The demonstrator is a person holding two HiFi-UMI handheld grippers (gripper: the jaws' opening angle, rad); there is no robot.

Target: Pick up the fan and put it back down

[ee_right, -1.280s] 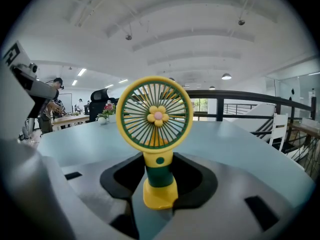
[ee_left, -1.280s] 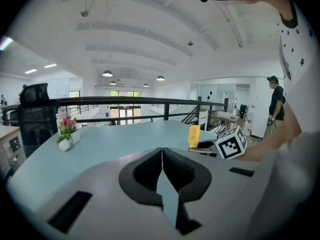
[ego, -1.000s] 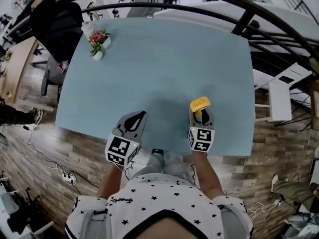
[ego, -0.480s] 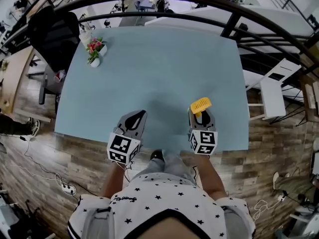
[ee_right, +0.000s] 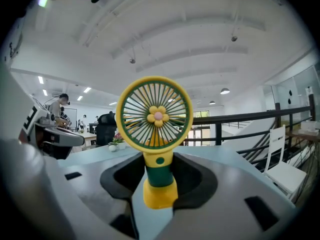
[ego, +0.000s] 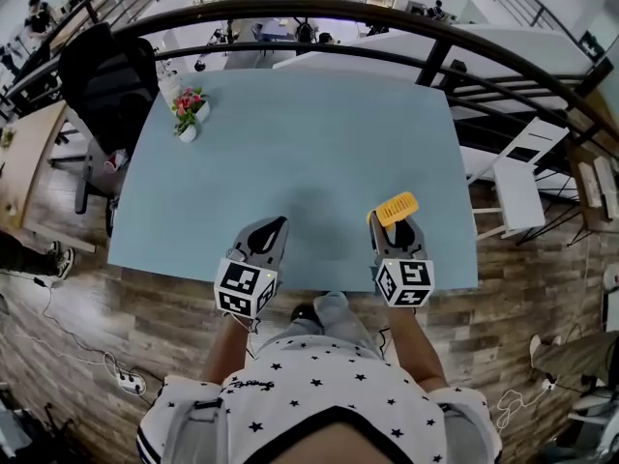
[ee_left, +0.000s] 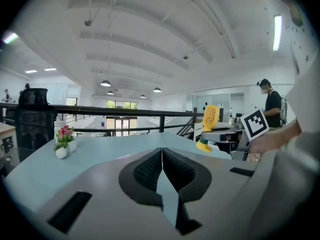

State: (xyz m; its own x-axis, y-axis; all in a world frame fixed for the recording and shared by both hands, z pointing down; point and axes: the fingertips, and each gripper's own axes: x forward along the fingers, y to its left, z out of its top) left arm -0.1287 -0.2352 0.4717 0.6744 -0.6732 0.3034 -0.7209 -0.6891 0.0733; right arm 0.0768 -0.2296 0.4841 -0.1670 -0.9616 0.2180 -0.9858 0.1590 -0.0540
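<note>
Pale blue table (ego: 319, 133) beside black railing (ego: 435, 61), wood floor (ego: 174, 307) below

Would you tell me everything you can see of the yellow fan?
The fan looks plastic: a round yellow grille with spokes, a yellow flower hub with a pink centre, a green dot under it, a green stem and a yellow base. It stands upright in the right gripper, whose jaws press on its stem, over the near right edge of the blue table, seemingly raised off it.
</note>
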